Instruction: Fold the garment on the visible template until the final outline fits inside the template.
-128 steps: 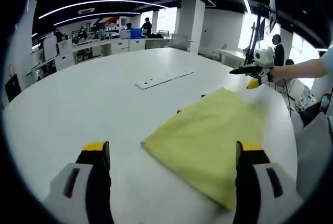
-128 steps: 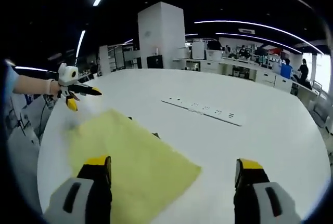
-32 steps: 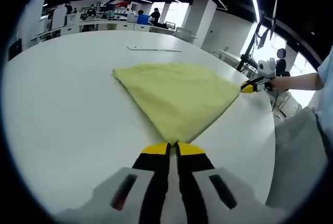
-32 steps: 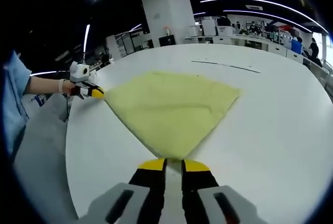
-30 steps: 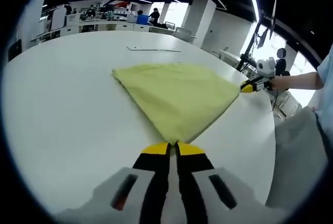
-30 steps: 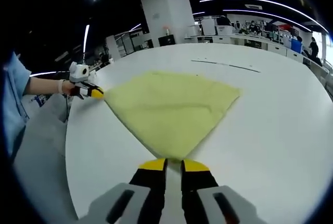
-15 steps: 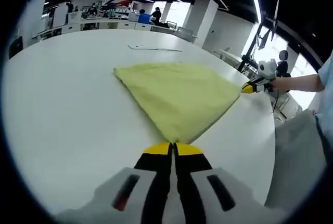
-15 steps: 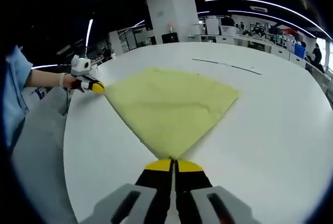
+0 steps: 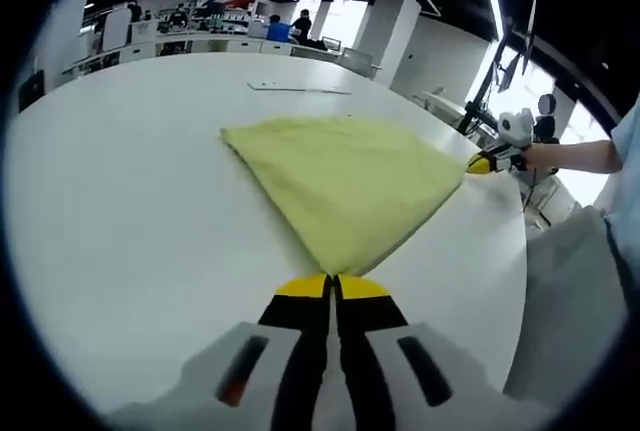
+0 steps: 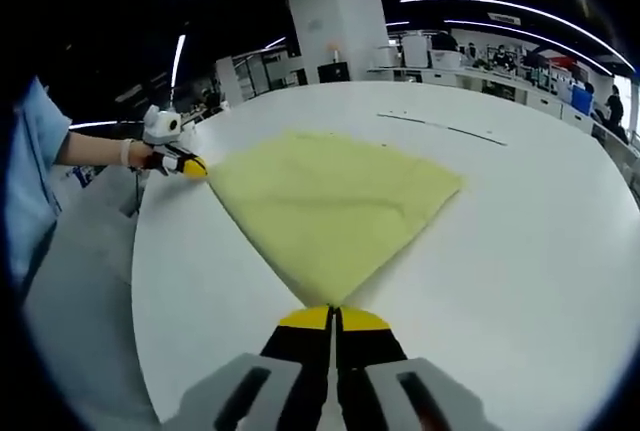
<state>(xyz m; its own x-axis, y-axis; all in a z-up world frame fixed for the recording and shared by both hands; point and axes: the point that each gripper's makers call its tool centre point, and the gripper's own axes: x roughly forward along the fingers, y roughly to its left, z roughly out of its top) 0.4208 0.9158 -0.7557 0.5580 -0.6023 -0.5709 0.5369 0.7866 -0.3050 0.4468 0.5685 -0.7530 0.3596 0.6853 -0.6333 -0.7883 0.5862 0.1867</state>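
Note:
A yellow garment (image 9: 345, 181), folded to a flat four-sided shape, lies on the round white table (image 9: 130, 211). My left gripper (image 9: 334, 279) is shut on the garment's nearest corner, yellow tips pressed together. The right gripper (image 9: 484, 162) pinches the corner at the far right of the left gripper view. In the right gripper view the same garment (image 10: 330, 201) spreads away from my right gripper (image 10: 333, 313), which is shut on its near corner. The left gripper (image 10: 192, 165) holds the corner at the left there.
A flat white power strip (image 9: 298, 89) lies beyond the garment, also in the right gripper view (image 10: 440, 127). The table edge (image 9: 520, 251) curves close to the held corners. A person's forearm (image 9: 590, 155) and grey clothing (image 10: 80, 281) are beside it. Office desks stand behind.
4.3 s ago both grippers hung open over the garment; now each is shut on a corner. In the last second the right jaws closed their small gap; the cloth barely shifted.

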